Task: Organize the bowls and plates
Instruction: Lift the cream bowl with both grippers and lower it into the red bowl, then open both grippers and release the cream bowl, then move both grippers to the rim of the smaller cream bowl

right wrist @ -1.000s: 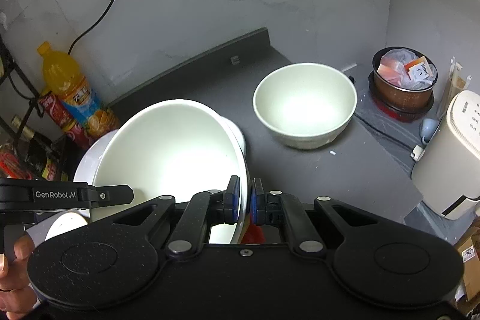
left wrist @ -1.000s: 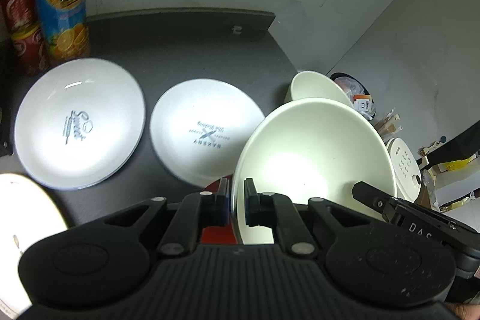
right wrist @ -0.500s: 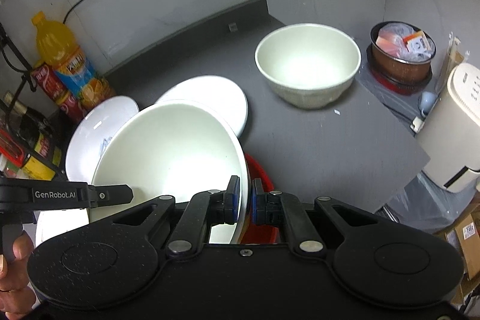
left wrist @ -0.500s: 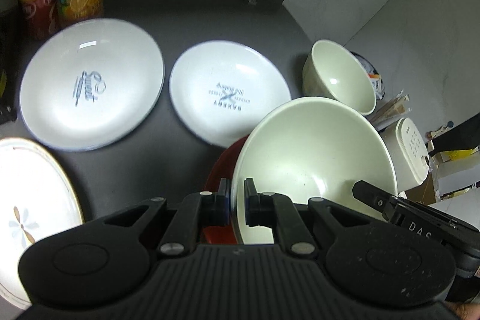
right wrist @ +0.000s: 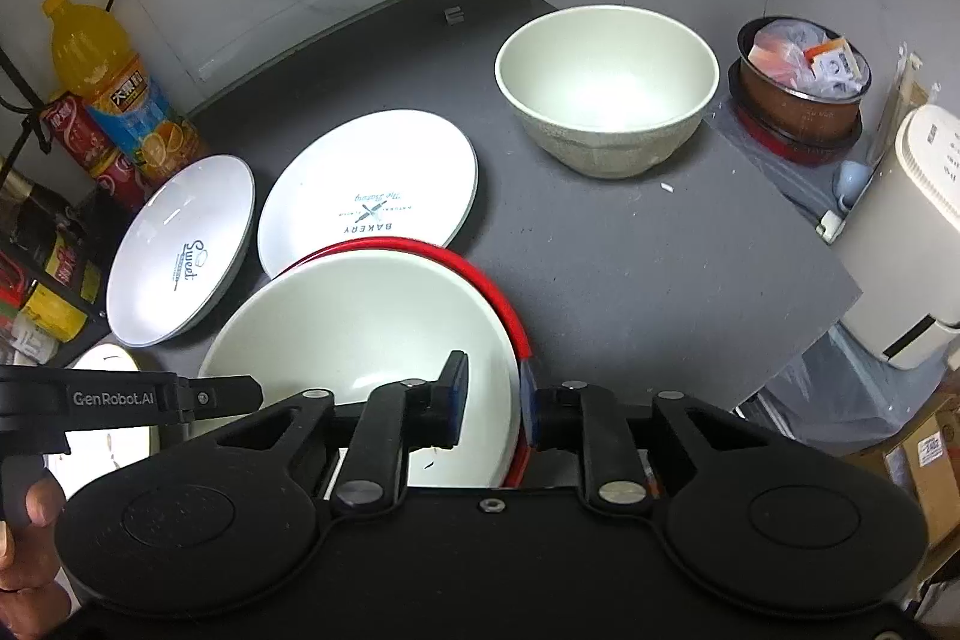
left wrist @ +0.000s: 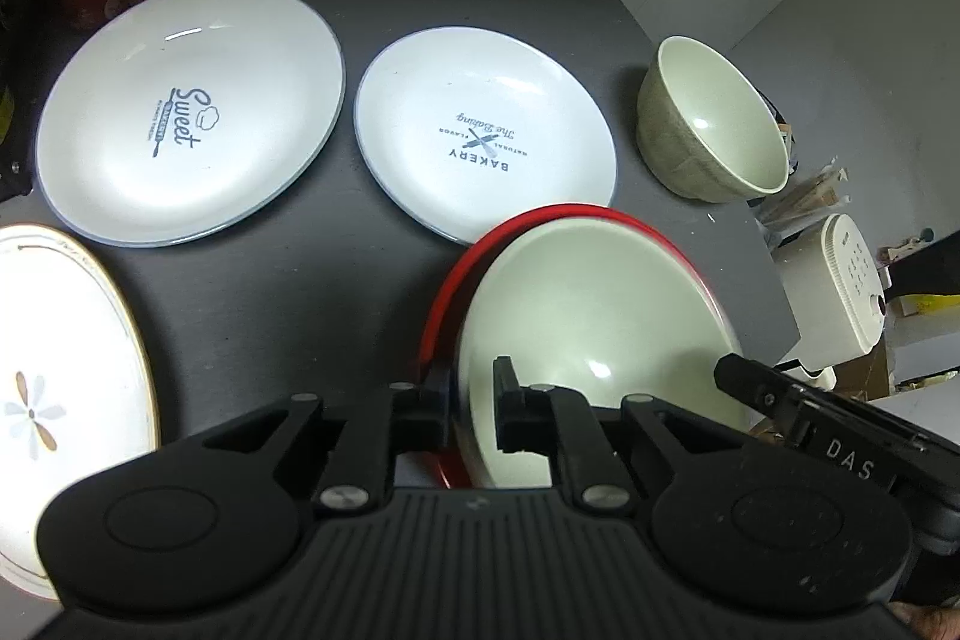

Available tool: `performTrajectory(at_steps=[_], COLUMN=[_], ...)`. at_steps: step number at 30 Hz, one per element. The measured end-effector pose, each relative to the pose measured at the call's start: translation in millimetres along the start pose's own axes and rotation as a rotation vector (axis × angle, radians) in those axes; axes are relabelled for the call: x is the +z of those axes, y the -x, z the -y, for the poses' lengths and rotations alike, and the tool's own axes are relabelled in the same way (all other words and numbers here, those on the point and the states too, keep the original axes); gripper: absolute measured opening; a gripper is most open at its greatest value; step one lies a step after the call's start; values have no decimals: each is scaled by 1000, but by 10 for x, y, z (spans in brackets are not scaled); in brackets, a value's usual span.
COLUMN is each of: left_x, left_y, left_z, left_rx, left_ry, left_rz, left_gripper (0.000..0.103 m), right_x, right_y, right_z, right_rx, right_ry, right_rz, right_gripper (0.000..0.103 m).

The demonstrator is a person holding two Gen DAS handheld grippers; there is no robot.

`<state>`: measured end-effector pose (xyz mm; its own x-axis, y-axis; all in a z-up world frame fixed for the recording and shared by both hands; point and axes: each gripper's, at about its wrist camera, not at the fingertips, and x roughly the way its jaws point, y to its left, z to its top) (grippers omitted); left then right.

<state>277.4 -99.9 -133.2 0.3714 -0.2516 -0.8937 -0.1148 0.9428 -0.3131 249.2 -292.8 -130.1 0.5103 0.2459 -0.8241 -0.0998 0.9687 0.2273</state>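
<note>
Since both grippers straddle 1 rim: left gripper (left wrist: 471, 403) and right gripper (right wrist: 491, 400) stand narrowly parted, neither clamping.
Wide bowl (right wrist: 360, 328): nested upright, mouth up, in the red bowl (right wrist: 480, 274); round, so no long axis.
Done: 1 nesting.
Left: BAKERY plate (right wrist: 372, 184), Sweet plate (right wrist: 180, 244), flower plate (left wrist: 54, 376), far deep bowl (right wrist: 606, 88) unstacked.

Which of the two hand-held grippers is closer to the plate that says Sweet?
Left. The left hand-held gripper sits at the big cream bowl's rim on the Sweet plate's side; the right hand-held gripper sits at the opposite rim, farther away.
</note>
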Motion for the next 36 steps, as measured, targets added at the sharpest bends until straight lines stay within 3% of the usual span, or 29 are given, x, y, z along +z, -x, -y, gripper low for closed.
performTrajectory(at_steps=[8, 11, 16, 18, 19, 21, 25, 36], left_x=[29, 52, 76, 78, 82, 98, 127, 143], left_y=[30, 30, 102, 178, 229, 308, 421, 588], left_z=[32, 43, 75, 106, 122, 135, 144, 161], left_rx=[20, 25, -2, 9, 17, 9, 3, 57], left_ry=[4, 11, 24, 12, 3, -6, -21, -91], left_rz=[5, -19, -17, 22, 50, 91, 145, 222], left_gripper=[12, 17, 37, 58, 62, 72, 81, 84], right_x=[25, 44, 79, 86, 84, 74, 66, 32], right_y=[36, 69, 171, 207, 226, 276, 344, 446], right_z=[-20, -11, 18, 31, 40, 59, 93, 98], right_rx=[50, 36, -6, -19, -23, -29, -30, -73], right_ry=[25, 26, 8, 1, -5, -25, -74, -119], right_rz=[6, 17, 60, 78, 88, 119, 156, 191], right_gripper=[22, 29, 63, 73, 80, 88, 97, 100])
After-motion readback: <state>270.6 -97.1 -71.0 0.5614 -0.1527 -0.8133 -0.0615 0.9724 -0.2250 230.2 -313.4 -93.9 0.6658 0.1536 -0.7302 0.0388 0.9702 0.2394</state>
